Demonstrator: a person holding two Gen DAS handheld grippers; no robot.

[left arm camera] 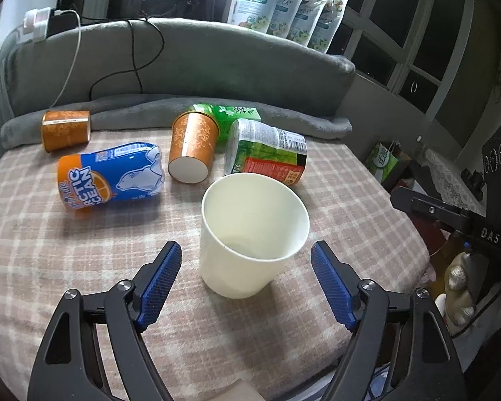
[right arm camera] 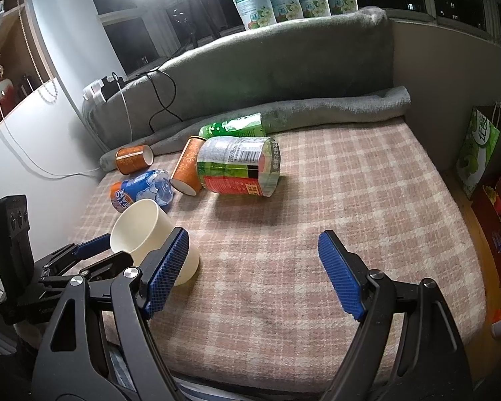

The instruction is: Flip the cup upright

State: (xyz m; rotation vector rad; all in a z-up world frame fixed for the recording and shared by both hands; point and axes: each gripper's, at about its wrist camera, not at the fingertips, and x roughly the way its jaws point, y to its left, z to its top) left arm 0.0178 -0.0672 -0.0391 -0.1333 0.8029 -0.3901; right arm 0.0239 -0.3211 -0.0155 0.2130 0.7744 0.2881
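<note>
A white paper cup (left arm camera: 250,234) stands mouth-up on the plaid blanket (left arm camera: 83,267), leaning slightly. My left gripper (left arm camera: 245,260) is open, its blue fingers on either side of the cup without touching it. In the right wrist view the cup (right arm camera: 150,234) stands at the left, partly behind my right gripper's left finger (right arm camera: 168,264). My right gripper (right arm camera: 254,260) is open and empty over bare blanket, to the right of the cup.
Behind the cup lie an orange patterned cup (left arm camera: 192,147), a second orange cup (left arm camera: 65,128), a blue Arctic Ocean bottle (left arm camera: 112,177), a green-labelled bottle (left arm camera: 267,150) and a green carton (left arm camera: 233,117). A grey cushion (left arm camera: 183,63) bounds the back. The bed edge drops off at right.
</note>
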